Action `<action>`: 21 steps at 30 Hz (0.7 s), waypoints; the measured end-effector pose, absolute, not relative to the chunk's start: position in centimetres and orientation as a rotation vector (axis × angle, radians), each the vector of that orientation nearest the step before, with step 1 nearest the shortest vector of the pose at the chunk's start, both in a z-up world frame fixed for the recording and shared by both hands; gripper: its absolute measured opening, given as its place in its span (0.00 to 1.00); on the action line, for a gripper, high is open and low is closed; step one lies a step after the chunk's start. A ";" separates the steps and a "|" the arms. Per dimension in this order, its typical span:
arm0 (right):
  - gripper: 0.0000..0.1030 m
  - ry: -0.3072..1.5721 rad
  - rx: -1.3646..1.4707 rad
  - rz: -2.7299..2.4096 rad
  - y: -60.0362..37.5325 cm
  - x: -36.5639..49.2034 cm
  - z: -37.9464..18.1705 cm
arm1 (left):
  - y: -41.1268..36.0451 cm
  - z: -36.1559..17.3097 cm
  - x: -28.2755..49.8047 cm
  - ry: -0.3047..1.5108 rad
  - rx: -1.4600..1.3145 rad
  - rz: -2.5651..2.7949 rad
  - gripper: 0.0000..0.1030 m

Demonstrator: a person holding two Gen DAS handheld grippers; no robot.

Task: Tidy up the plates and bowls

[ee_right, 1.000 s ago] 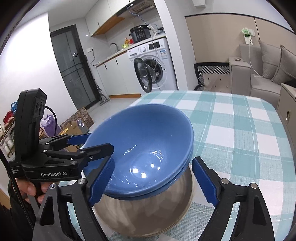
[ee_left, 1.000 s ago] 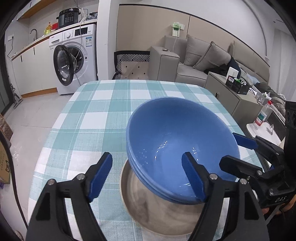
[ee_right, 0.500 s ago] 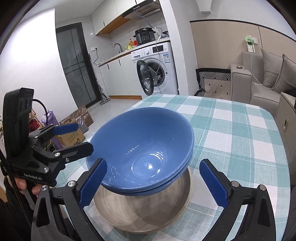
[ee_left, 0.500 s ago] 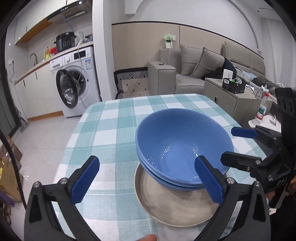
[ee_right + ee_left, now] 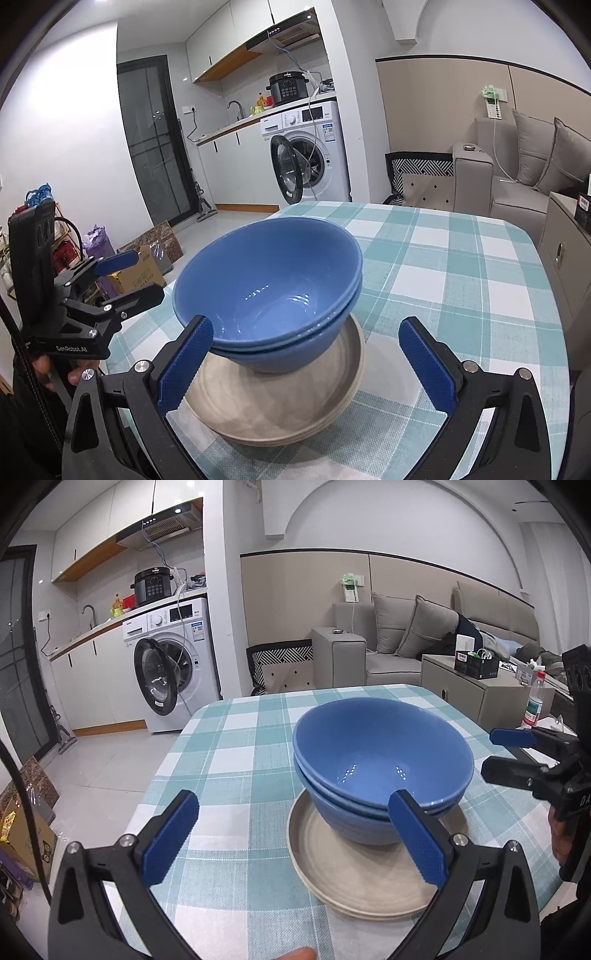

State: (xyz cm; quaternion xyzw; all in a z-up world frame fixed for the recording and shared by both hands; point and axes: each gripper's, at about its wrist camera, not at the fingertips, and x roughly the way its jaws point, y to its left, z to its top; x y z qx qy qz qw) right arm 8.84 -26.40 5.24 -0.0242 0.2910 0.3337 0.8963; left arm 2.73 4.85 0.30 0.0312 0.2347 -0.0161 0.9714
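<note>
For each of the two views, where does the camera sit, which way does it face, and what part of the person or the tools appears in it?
Left wrist view: on the left gripper, looking down across the checked table at the blue bowls on the beige plates; its open jaws, a fingertip and the right gripper show.
Right wrist view: on the right gripper, facing the same stack from the other side; its open jaws, the left gripper and a hand show.
Shared: blue bowls, beige plates, checked table, washing machine.

Two nested blue bowls (image 5: 273,295) sit on stacked beige plates (image 5: 280,398).
</note>
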 end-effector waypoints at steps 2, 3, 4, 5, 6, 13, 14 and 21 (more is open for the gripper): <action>0.99 0.598 -0.043 0.691 -26.8 8.5 5.1 | 4.8 -0.1 2.2 0.466 0.051 -0.039 1.00; 0.99 0.594 -0.039 0.692 -27.1 8.2 5.0 | 4.9 -0.3 1.9 0.466 0.046 -0.047 1.00; 0.99 0.589 -0.035 0.694 -27.3 8.0 4.9 | 4.9 -0.6 1.6 0.465 0.045 -0.052 1.00; 0.99 0.583 -0.033 0.694 -27.4 7.8 4.7 | 4.8 -0.8 1.3 0.461 0.048 -0.052 1.00; 0.99 0.577 -0.033 0.692 -27.6 7.5 4.6 | 4.7 -1.1 1.1 0.461 0.057 -0.051 1.00; 0.99 0.546 -0.033 0.695 -28.2 5.6 3.6 | 4.0 -2.8 -0.3 0.463 0.094 -0.040 1.00; 0.99 0.536 -0.033 0.698 -28.2 5.4 3.5 | 4.0 -2.9 -0.4 0.465 0.086 -0.039 1.00; 0.99 0.497 -0.084 0.702 -28.0 2.9 2.0 | 4.2 -3.9 -1.7 0.424 0.074 -0.011 1.00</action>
